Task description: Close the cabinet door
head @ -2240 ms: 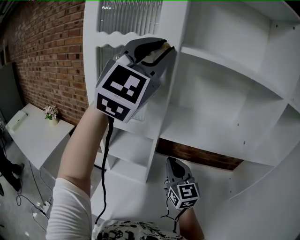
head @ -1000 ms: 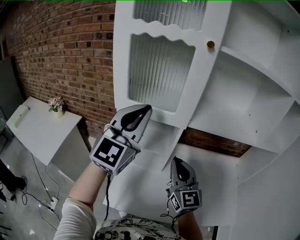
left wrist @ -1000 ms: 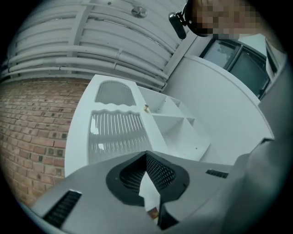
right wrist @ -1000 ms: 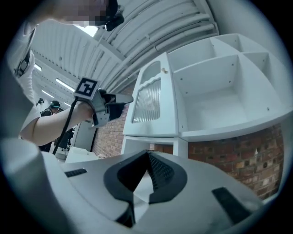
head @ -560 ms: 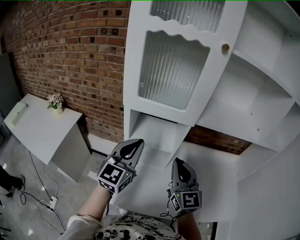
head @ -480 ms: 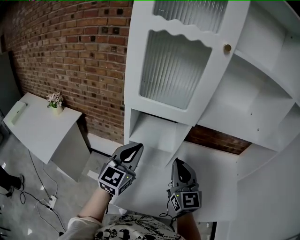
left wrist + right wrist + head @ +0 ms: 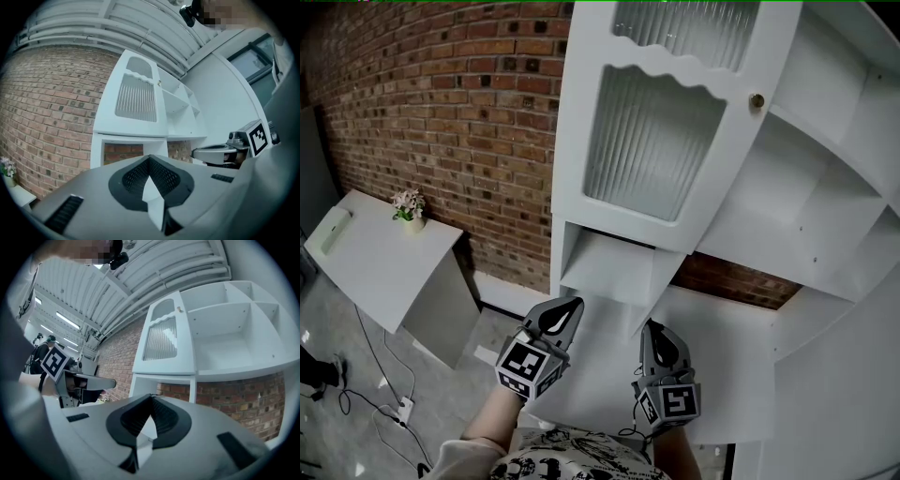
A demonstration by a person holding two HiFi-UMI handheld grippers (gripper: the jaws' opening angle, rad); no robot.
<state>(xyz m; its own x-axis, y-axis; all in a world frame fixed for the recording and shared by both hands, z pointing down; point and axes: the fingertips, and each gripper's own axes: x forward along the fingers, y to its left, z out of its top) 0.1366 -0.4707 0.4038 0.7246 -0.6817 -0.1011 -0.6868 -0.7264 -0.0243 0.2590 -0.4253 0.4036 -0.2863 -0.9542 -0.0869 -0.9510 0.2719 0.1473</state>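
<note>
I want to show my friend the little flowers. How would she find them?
Start at the brick wall left of the tall white cabinet. Against that wall stands a low white table, and the small pot of flowers sits near the table's back edge, close to the bricks. It is the only plant in sight; the other thing on that table is pale and flat.

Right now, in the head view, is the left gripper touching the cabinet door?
No, the left gripper sits low in the picture, clear of the cabinet door above it.
</note>
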